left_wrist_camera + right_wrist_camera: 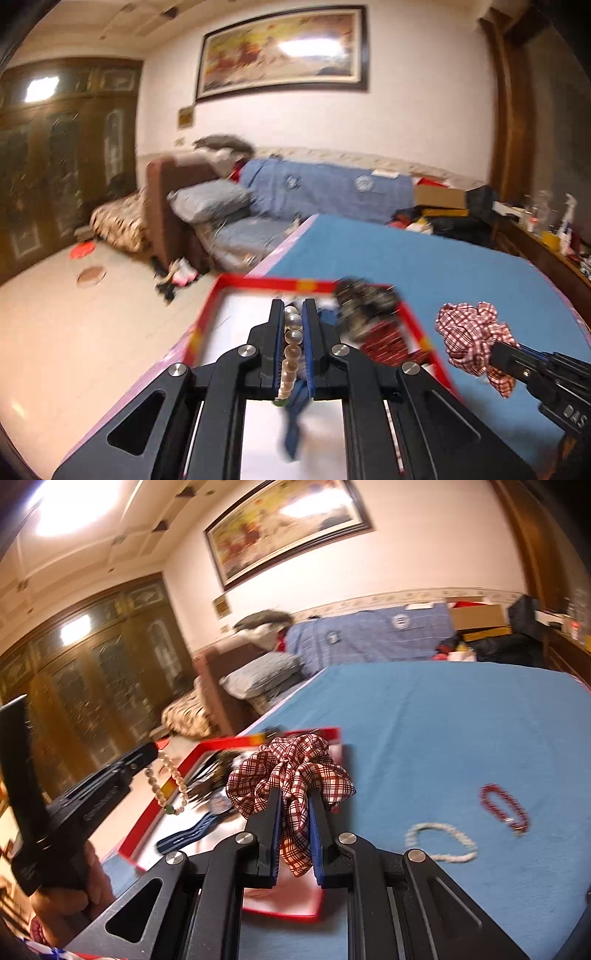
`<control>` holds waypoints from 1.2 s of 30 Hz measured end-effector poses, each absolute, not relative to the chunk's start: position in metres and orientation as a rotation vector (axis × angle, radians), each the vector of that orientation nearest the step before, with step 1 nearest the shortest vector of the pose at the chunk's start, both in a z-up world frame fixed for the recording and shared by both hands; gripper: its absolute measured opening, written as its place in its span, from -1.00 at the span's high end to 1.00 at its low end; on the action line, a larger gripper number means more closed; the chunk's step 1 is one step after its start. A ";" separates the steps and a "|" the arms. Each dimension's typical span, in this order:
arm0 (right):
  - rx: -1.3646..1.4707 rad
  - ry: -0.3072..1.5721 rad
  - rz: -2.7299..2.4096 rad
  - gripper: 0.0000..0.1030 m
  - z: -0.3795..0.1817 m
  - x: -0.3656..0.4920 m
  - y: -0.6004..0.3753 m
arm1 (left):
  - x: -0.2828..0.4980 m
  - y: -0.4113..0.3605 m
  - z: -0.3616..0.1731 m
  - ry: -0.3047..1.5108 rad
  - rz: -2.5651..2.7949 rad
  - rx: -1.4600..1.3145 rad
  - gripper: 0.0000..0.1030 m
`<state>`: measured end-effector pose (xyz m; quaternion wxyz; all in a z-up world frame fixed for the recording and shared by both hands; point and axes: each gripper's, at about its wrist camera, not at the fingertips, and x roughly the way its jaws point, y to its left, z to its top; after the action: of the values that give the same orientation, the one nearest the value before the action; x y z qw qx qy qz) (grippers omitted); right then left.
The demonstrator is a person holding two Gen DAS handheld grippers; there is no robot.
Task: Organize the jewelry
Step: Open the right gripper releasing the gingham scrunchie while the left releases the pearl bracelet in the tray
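Bead bracelet (291,345) hangs clamped in the left gripper (293,314) over the red tray (273,284); right gripper (293,805) pinches the plaid scrunchie (291,771); a loose grip could drop either outside

Glossy pearly bead bracelet (291,343), checked cloth scrunchie (291,771), matt blue cloth table cover (443,738), dark polished wooden cabinet (66,155).

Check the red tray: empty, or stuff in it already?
Not empty. The red tray already holds a dark blue hair clip and a dark patterned item, too blurred to identify.
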<state>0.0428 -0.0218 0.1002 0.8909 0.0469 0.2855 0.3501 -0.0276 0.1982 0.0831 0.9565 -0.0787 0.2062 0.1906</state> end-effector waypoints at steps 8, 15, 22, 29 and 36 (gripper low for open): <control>-0.006 0.627 0.818 0.70 0.084 0.028 0.032 | -0.021 0.226 0.050 0.510 0.449 -0.209 0.82; -0.057 0.684 0.840 0.69 0.069 0.035 0.055 | -0.009 0.223 0.043 0.548 0.434 -0.210 0.82; -0.085 0.716 0.845 0.68 0.057 0.036 0.063 | -0.003 0.223 0.041 0.562 0.445 -0.201 0.82; -0.103 0.743 0.839 0.67 0.049 0.034 0.067 | -0.003 0.222 0.040 0.573 0.451 -0.189 0.82; -0.123 0.770 0.831 0.66 0.042 0.039 0.073 | 0.003 0.222 0.035 0.594 0.455 -0.191 0.82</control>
<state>0.0393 0.0725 0.0423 0.8421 -0.0584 0.3644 0.3932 0.0026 0.2219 0.0352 0.9265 -0.0930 0.2895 0.2217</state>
